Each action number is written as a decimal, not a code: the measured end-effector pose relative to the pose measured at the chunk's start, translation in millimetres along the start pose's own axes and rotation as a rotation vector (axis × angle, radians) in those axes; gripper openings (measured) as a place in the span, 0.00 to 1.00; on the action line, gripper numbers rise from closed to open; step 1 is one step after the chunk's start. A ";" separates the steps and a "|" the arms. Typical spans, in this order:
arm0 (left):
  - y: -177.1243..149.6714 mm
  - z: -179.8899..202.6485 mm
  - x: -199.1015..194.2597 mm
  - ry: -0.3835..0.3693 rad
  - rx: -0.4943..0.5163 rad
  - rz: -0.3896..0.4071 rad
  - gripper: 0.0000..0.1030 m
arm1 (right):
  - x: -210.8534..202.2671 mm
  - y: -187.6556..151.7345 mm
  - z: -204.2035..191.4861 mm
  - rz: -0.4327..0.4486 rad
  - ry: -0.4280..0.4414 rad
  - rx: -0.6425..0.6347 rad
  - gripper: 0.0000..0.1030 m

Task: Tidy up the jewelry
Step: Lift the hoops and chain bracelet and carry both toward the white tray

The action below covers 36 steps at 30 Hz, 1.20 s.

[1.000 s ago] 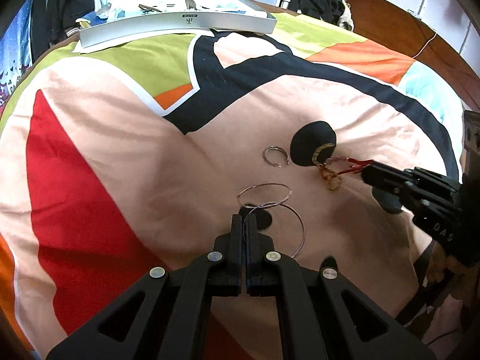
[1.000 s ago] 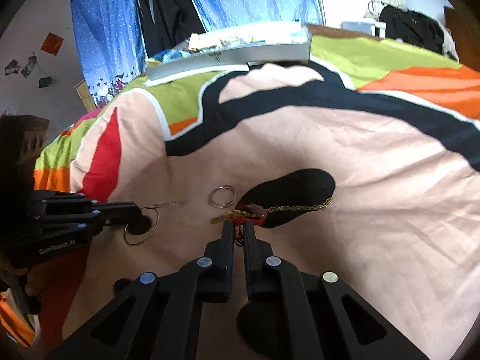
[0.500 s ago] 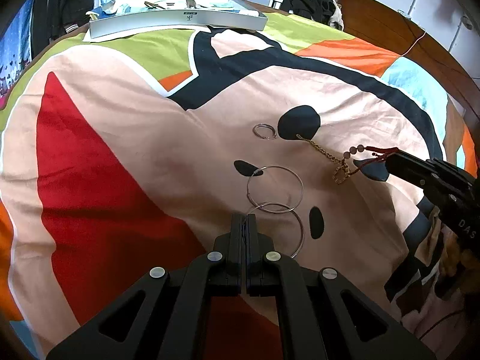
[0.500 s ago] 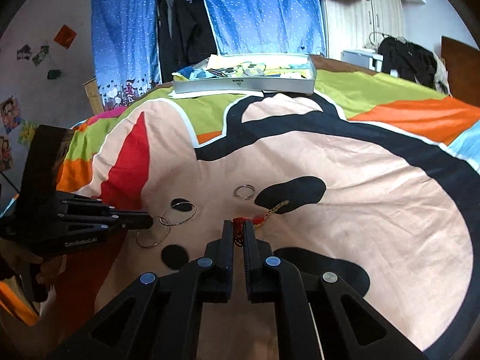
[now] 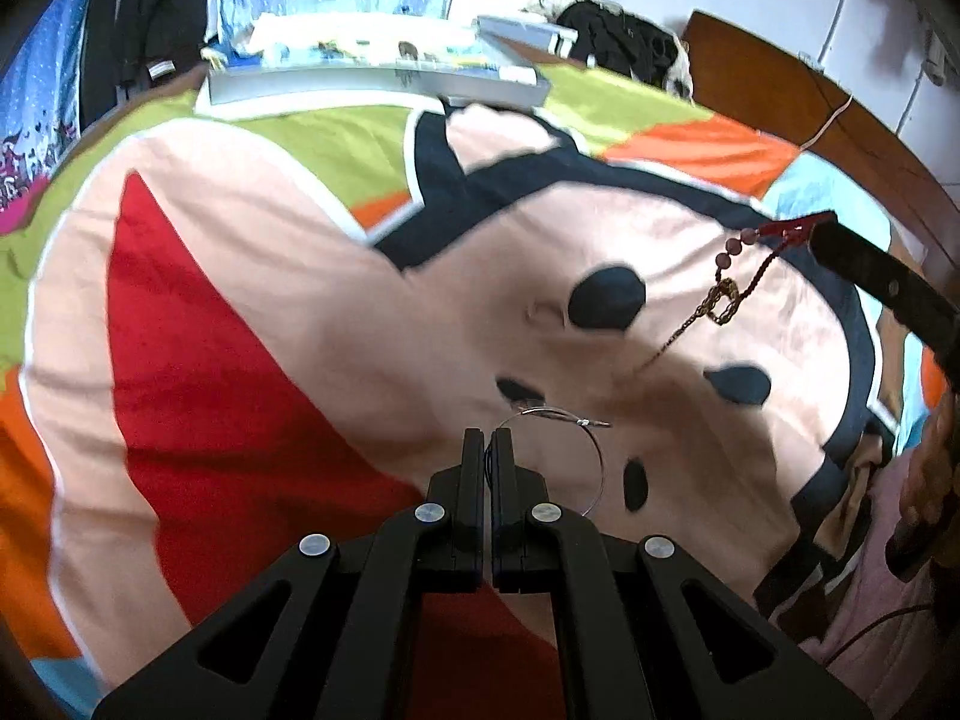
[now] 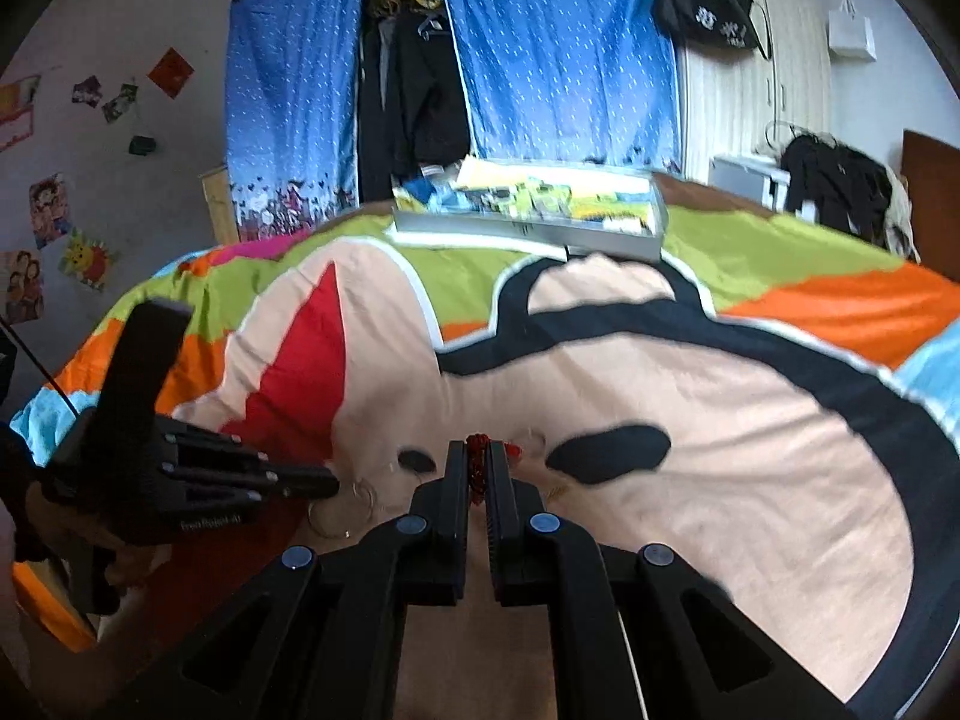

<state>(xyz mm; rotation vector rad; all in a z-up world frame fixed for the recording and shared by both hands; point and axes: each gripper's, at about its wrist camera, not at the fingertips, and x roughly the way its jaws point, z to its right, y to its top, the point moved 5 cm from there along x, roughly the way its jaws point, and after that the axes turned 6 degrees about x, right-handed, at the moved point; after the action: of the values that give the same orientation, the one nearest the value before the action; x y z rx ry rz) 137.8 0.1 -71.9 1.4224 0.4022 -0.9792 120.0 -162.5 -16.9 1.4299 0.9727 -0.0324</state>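
My left gripper [image 5: 487, 435] is shut on thin silver hoops [image 5: 591, 462], which hang just above the cartoon-print bedspread [image 5: 300, 312]. The right wrist view shows that gripper [image 6: 331, 483] at the left with the hoops [image 6: 342, 513] dangling under its tip. My right gripper [image 6: 478, 449] is shut on a red cord bracelet [image 6: 478, 468]. In the left wrist view this gripper [image 5: 821, 233] comes in from the right, and the bracelet's pink beads and gold chain [image 5: 723, 300] hang below it in the air. A small silver ring [image 5: 543, 315] lies blurred on the bedspread beside a black spot.
A flat grey case [image 5: 372, 81] [image 6: 528, 228] with assorted items in it lies at the far end of the bed. Dark clothes [image 6: 840, 180] are piled at the far right by a wooden headboard [image 5: 780, 96]. Blue curtains [image 6: 558, 42] hang behind.
Both grippers have risen off the bedspread. The hoops came up with the left one. The gold chain, lying on the bed before, now hangs from the right one.
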 end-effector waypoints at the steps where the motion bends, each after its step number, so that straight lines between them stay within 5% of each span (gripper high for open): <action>1: 6.2 -2.1 -4.1 0.003 0.000 0.016 0.00 | -0.7 7.6 -0.5 0.014 0.005 -0.002 0.05; 9: 35.8 -16.0 -23.9 0.026 -0.020 0.090 0.00 | -11.4 69.8 1.3 0.124 0.086 0.049 0.05; 18: 55.4 -28.9 -32.3 0.042 -0.039 0.117 0.00 | -6.2 104.4 -3.9 0.140 0.092 -0.021 0.05; 24: 56.5 -41.8 -27.0 0.061 -0.057 0.100 0.00 | 37.5 87.5 14.2 0.007 0.121 0.097 0.05; 36: 46.5 -56.2 -9.3 0.068 -0.092 0.058 0.00 | 135.7 29.1 17.9 -0.280 0.109 0.041 0.05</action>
<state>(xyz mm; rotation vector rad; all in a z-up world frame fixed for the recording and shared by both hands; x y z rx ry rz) 185.2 49.3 -44.7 1.3789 0.4487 -0.8566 231.7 -100.7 -74.1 1.3346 1.2635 -0.1832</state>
